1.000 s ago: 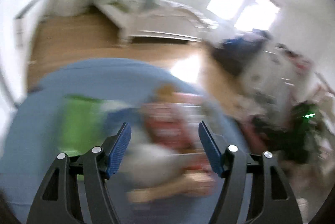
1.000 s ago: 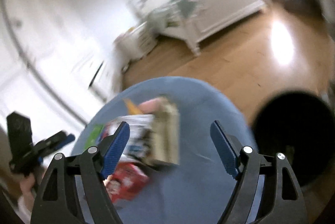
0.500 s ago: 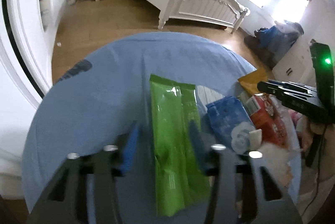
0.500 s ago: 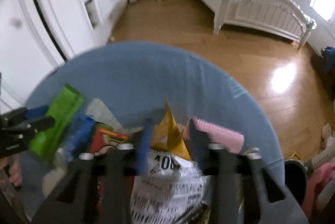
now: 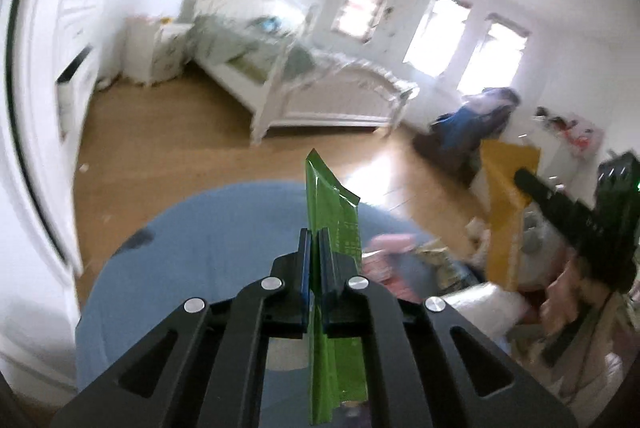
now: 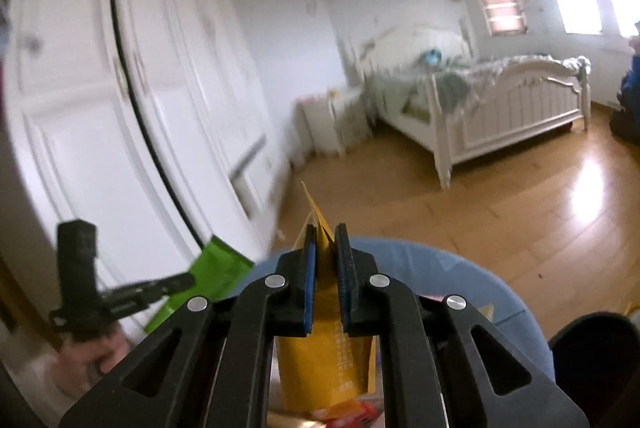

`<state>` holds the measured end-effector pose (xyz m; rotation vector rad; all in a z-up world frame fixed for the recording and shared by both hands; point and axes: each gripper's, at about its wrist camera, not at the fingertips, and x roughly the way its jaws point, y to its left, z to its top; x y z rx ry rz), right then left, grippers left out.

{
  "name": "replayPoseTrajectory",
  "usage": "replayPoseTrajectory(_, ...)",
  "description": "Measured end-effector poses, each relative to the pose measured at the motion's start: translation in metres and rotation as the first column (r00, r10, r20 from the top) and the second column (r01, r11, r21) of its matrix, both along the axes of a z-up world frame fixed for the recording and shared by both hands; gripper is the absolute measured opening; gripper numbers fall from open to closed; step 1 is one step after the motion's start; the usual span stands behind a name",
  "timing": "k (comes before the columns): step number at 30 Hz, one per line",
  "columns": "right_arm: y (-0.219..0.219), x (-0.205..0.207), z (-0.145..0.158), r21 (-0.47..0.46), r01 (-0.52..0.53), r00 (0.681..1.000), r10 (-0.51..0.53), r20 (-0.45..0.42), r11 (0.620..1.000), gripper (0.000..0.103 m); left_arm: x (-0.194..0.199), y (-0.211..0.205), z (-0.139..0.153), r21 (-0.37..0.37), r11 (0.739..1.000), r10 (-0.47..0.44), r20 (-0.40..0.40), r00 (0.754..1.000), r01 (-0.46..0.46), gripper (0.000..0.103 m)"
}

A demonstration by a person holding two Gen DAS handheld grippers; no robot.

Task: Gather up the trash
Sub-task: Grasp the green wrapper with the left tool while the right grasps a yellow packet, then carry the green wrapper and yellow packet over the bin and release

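My left gripper (image 5: 315, 240) is shut on a long green wrapper (image 5: 334, 220) and holds it upright above the round blue table (image 5: 192, 260). It also shows in the right wrist view (image 6: 212, 270) at the left. My right gripper (image 6: 325, 238) is shut on a yellow packet (image 6: 326, 360), lifted off the table (image 6: 472, 280). The yellow packet also shows in the left wrist view (image 5: 505, 204) at the right. More wrappers, pink and white (image 5: 394, 260), lie blurred on the table's right side.
A black bin (image 6: 592, 352) stands at the table's right edge. A white bed (image 5: 320, 88), a nightstand (image 5: 156, 44) and white wardrobe doors (image 6: 120, 108) stand around the wooden floor (image 6: 500, 196).
Both grippers have closed: the left on the green wrapper, the right on the yellow packet. Both have lifted their items off the table.
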<state>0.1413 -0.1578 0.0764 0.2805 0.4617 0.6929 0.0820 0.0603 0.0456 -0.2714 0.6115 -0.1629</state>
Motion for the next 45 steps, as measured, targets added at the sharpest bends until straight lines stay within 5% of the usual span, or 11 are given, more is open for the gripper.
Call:
replayPoseTrajectory(8,-0.103,-0.045,-0.002,0.111,0.139,0.990,-0.139,-0.010,0.984,0.010,0.012,-0.089,0.044,-0.060,0.973,-0.220,0.056,0.974,0.223,0.005)
replayPoseTrajectory(18,-0.228,-0.079,-0.043,0.073,0.470,0.883,-0.469,-0.031,0.880,0.011,0.063,-0.211,0.008,-0.090,0.903,-0.421,0.002,0.907,0.420,0.005)
replayPoseTrajectory(24,-0.290,-0.077,-0.073,0.033,0.561,0.827,-0.559,-0.067,0.827,0.011,0.083,-0.284,-0.021,-0.102,0.849,-0.524,-0.038,0.851,0.519,0.005)
replayPoseTrajectory(33,-0.315,-0.046,-0.129,-0.001,0.605,0.784,-0.596,-0.174,0.796,0.011,0.112,-0.345,-0.068,-0.122,0.807,-0.590,-0.141,0.795,0.577,0.005)
replayPoseTrajectory(45,-0.345,-0.003,-0.184,-0.025,0.619,0.751,-0.601,-0.273,0.785,0.011,0.148,-0.384,-0.113,-0.119,0.807,-0.589,-0.240,0.772,0.579,0.005)
